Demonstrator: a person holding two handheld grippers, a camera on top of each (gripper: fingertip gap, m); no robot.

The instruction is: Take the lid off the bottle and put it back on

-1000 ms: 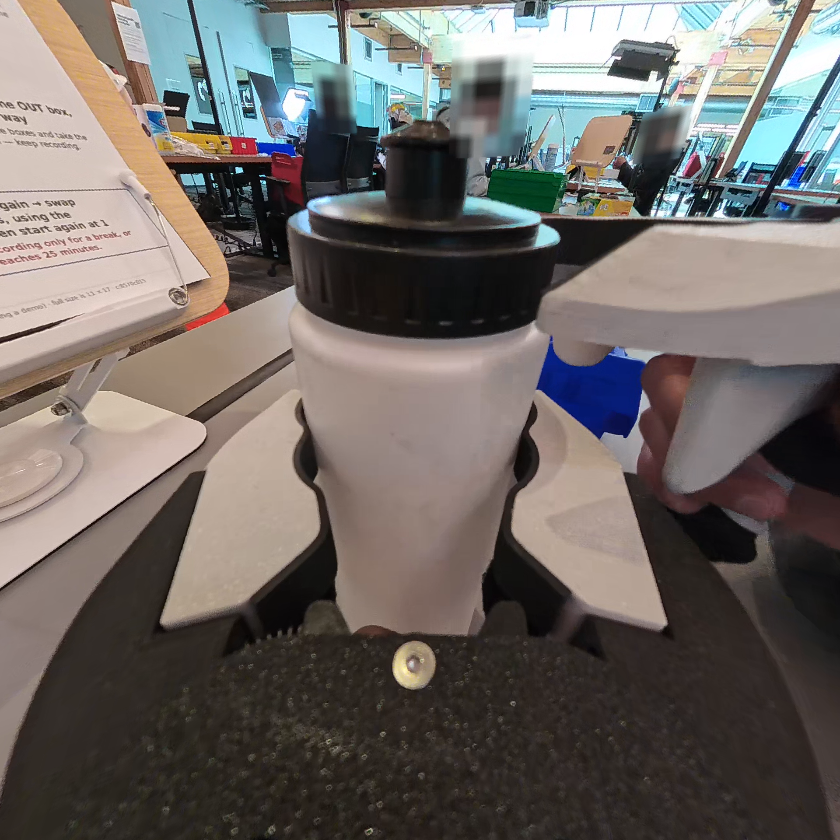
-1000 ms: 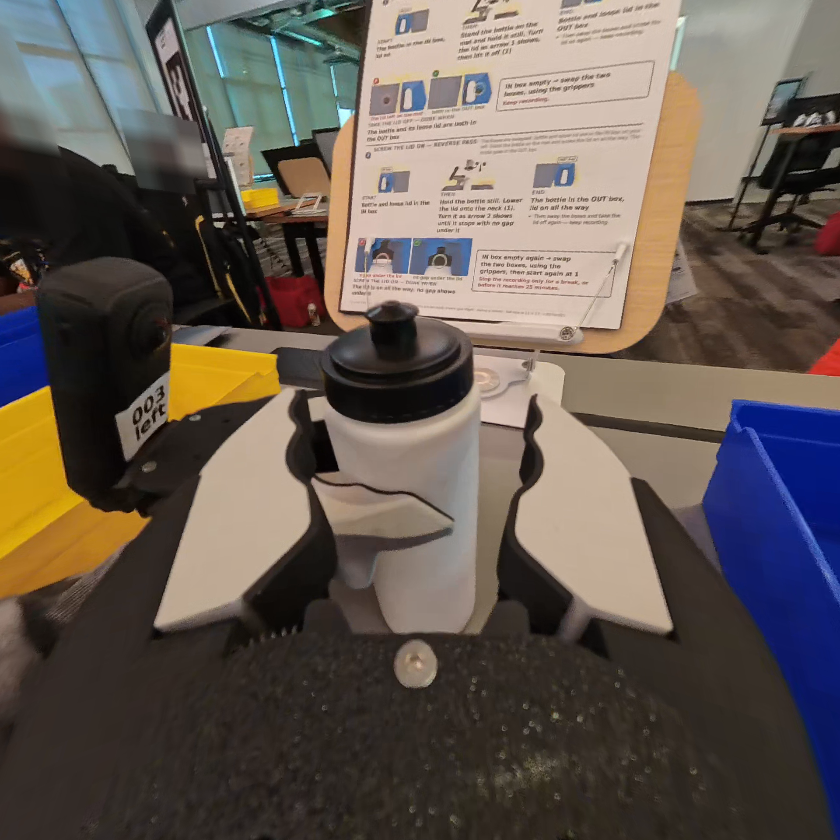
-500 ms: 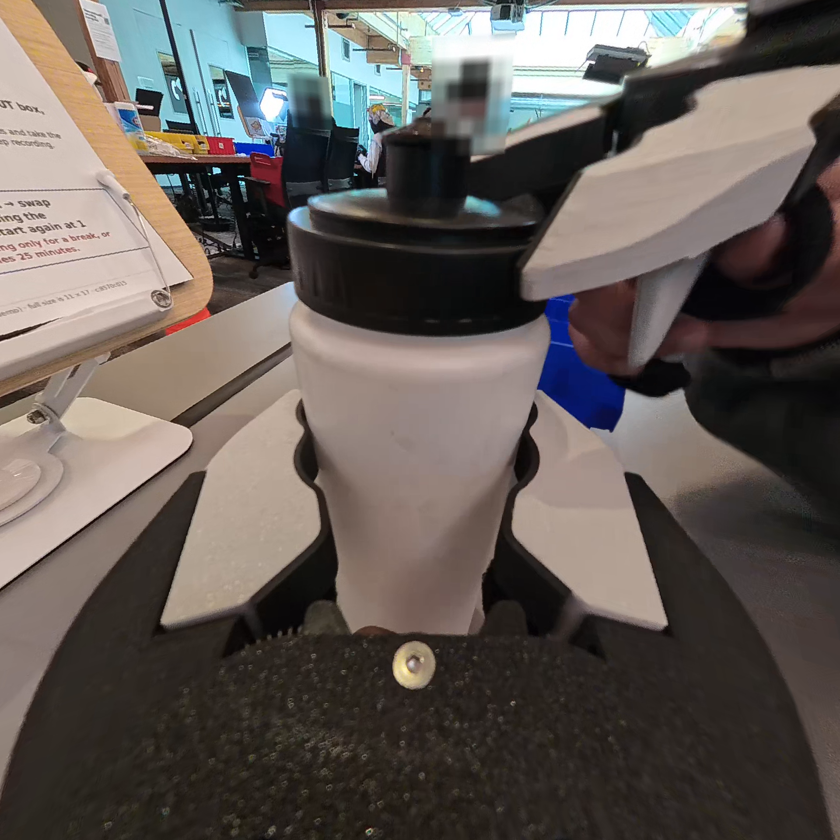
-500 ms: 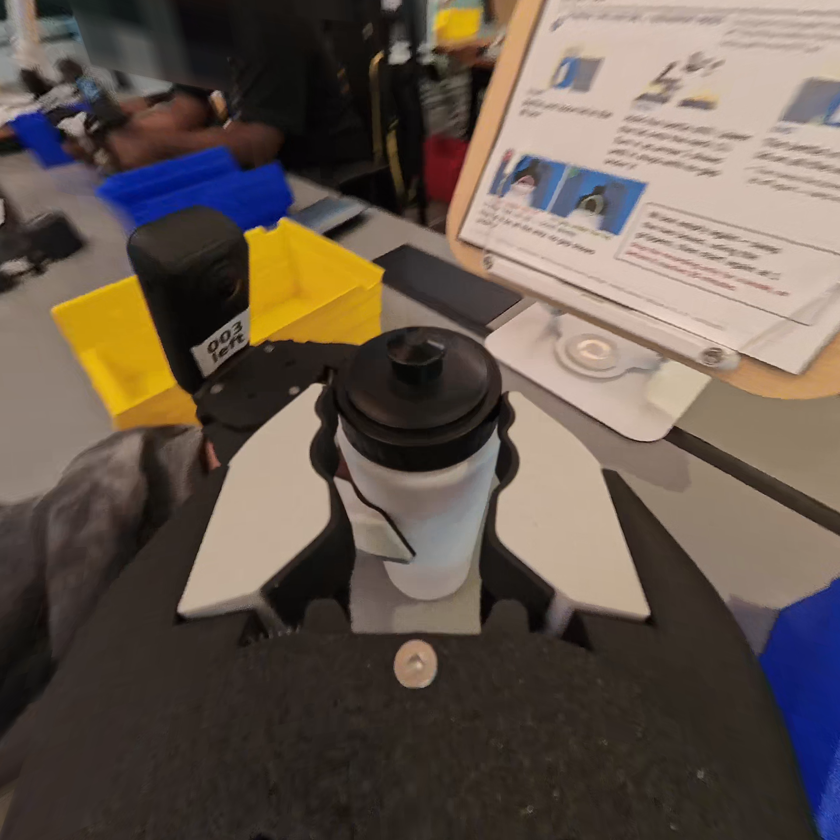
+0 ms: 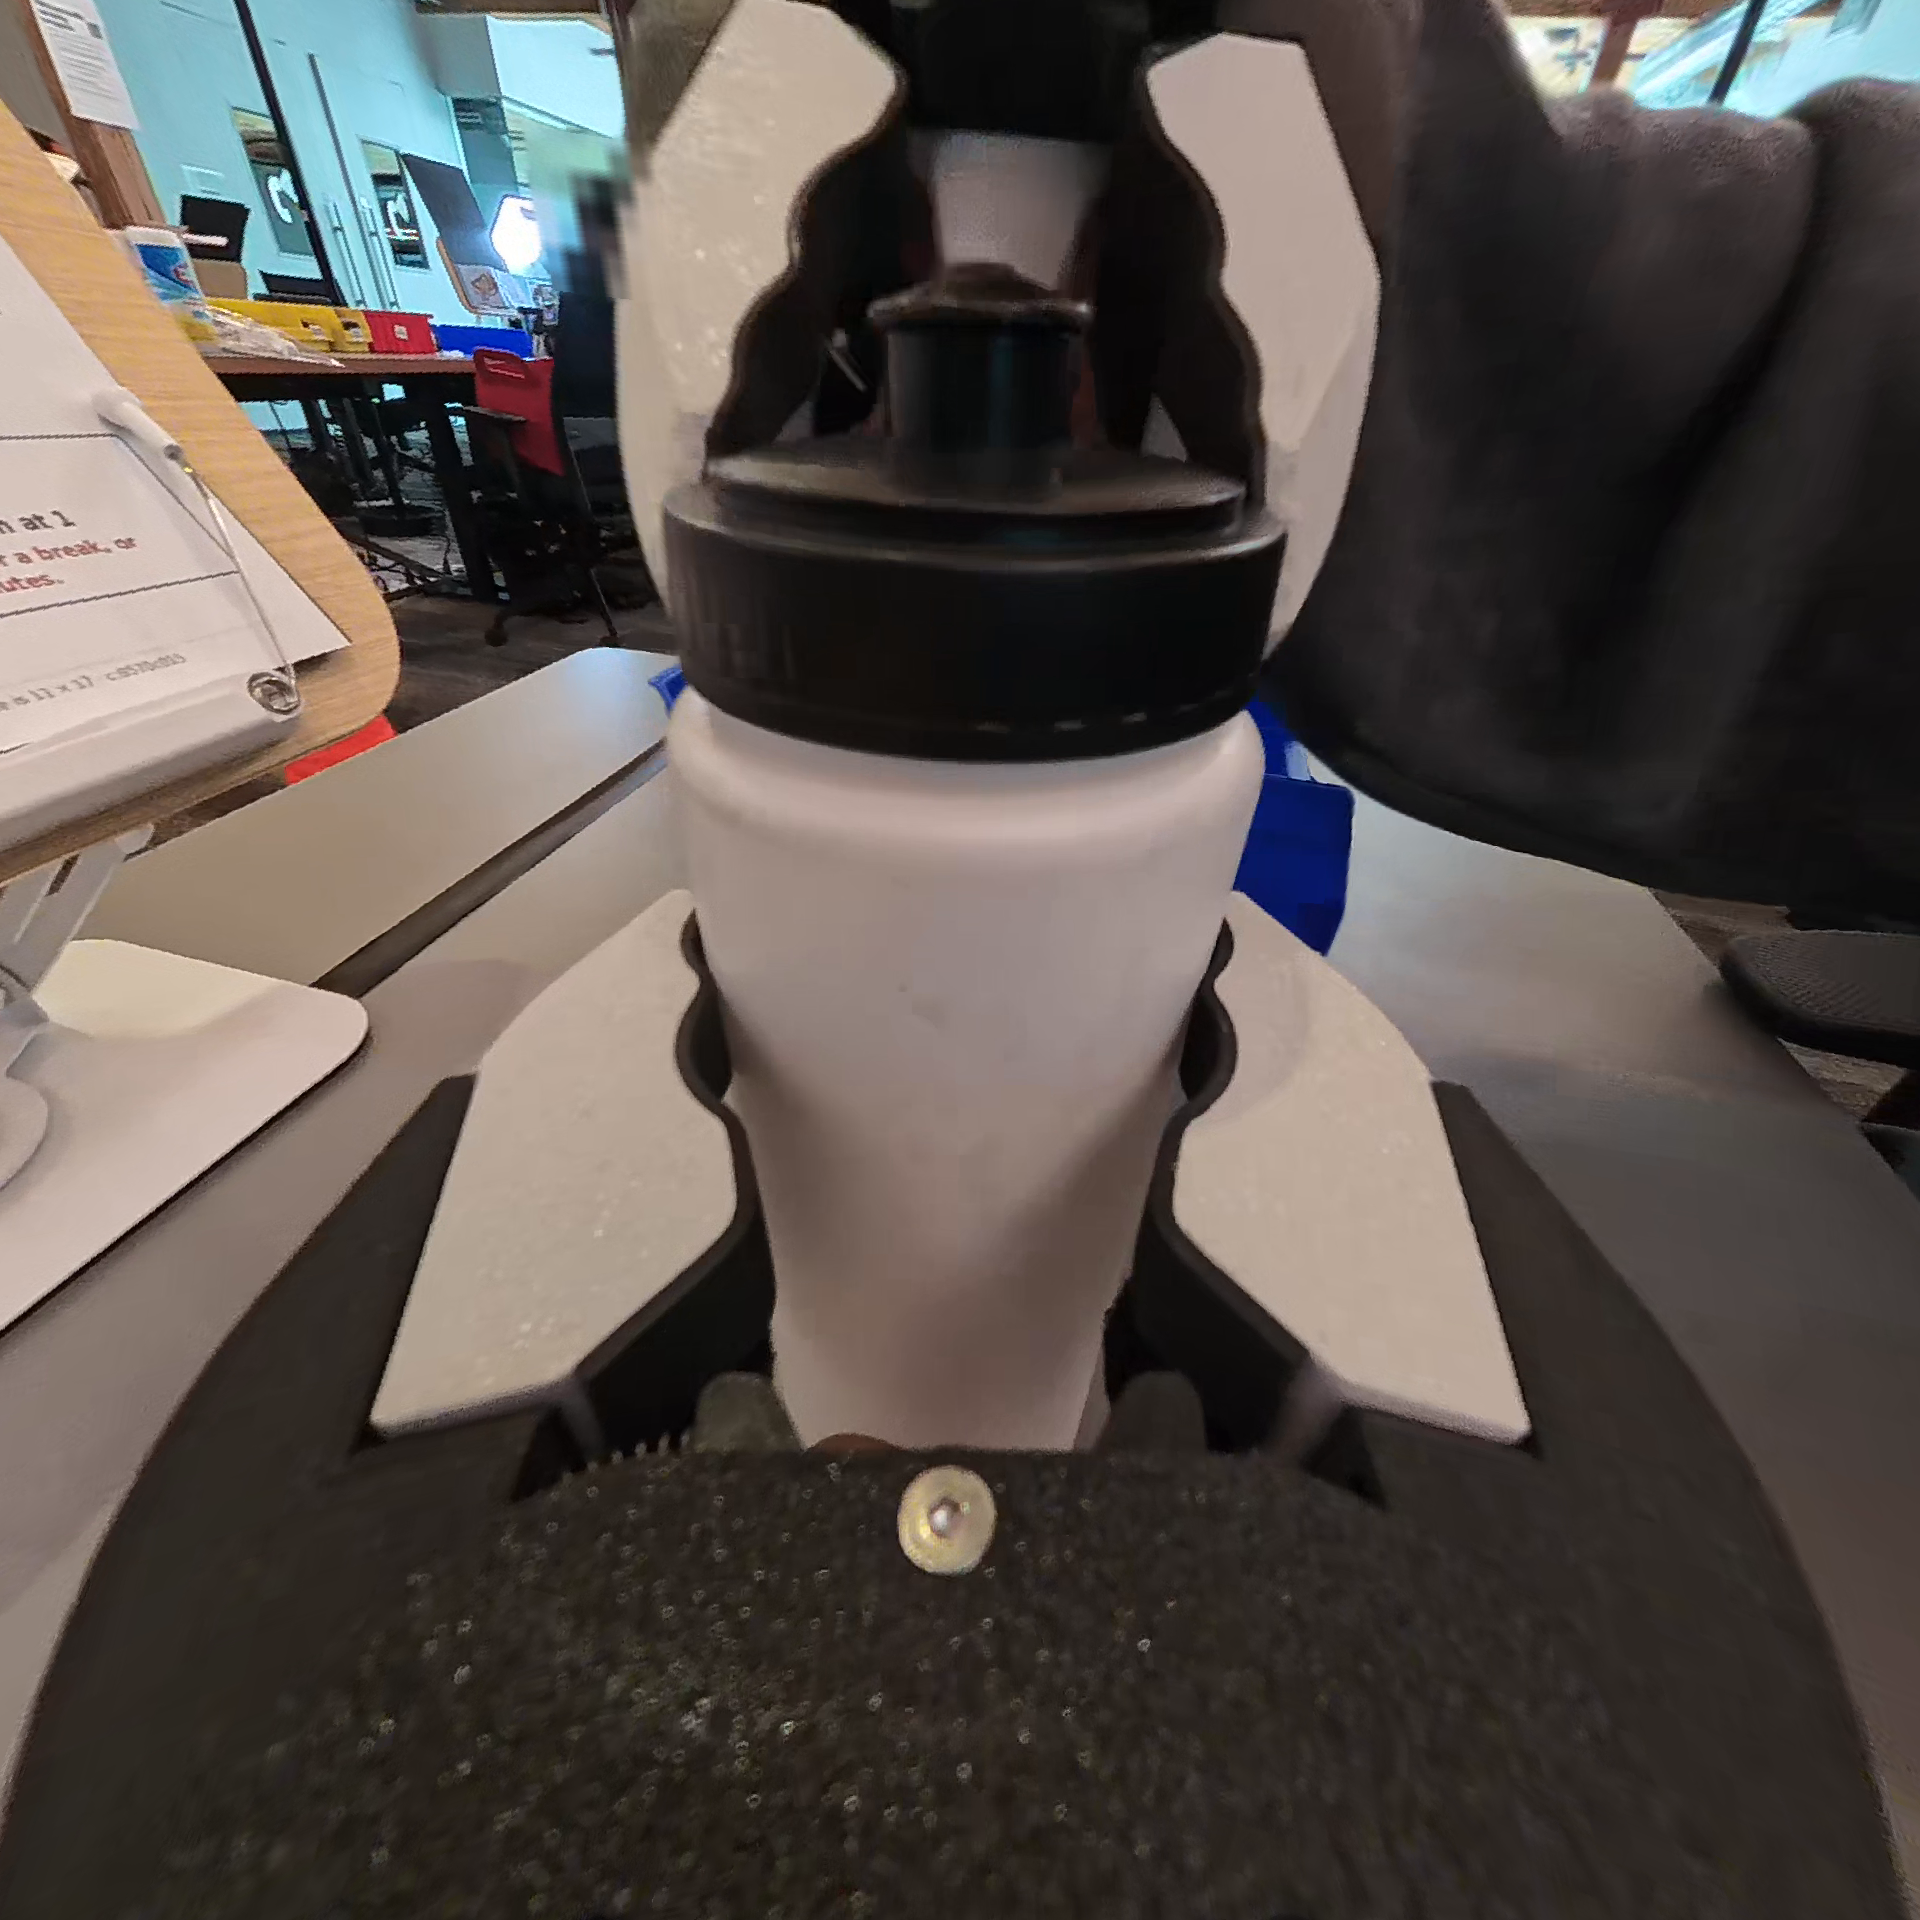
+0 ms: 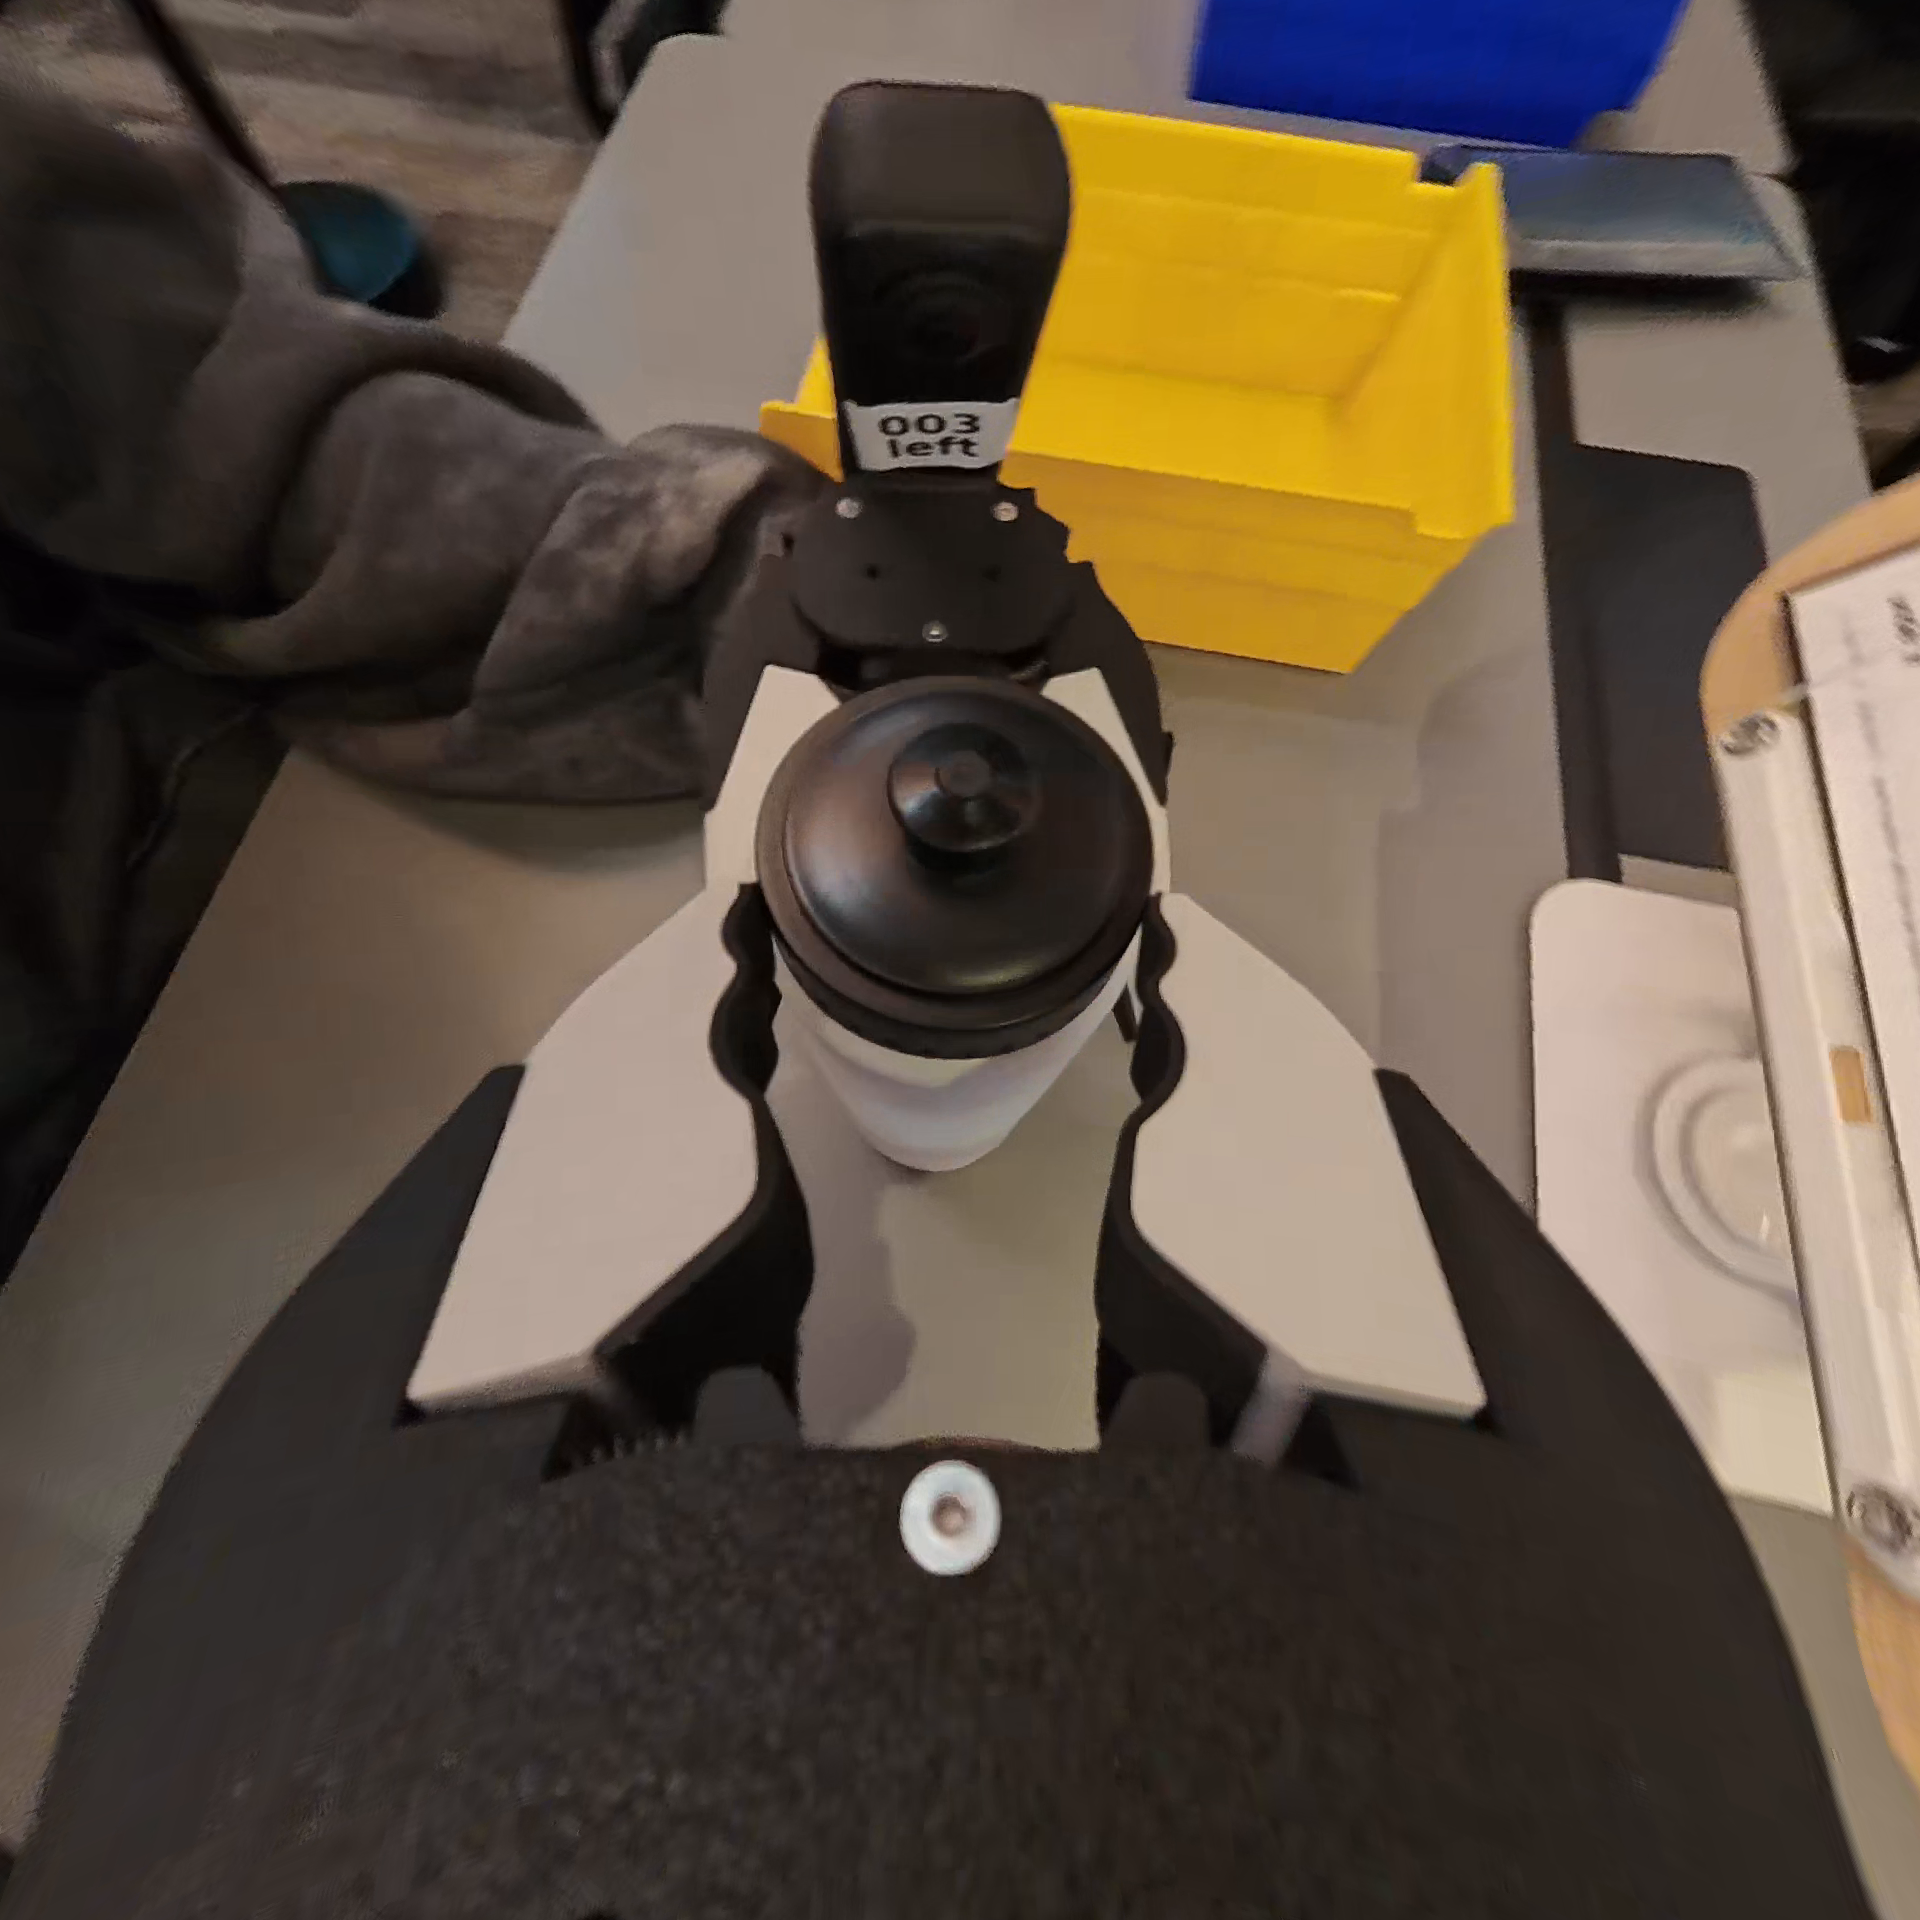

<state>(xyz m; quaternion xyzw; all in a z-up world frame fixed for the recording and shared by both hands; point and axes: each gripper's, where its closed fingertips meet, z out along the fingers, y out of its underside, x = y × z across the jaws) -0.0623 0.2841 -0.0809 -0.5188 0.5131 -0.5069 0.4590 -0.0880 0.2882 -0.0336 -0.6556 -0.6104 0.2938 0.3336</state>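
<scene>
From the bottle (image 5: 966,1039) as my landmark, going left to right: left of it stands the paper sheet on its wooden stand (image 5: 156,582), then the bottle itself, upright on the grey table (image 5: 436,810), clamped around its white body by my left gripper (image 5: 961,1091), whose fingers press it from both sides. The black lid (image 5: 971,634) sits screwed on, no gap that I can see. Right of the bottle is my grey sleeve (image 5: 1621,468).

What has changed: a second ago my right gripper (image 6: 940,997) faced the bottle from the side, level with it; now it hangs straight above, pointing down, its jaws spread wider than the lid (image 6: 951,894) and not touching it. In its own view the yellow bin (image 6: 1278,416) lies beyond the bottle.

I judge the approach done. Next I must lower, close on the lid's ribbed rim, and twist.
</scene>
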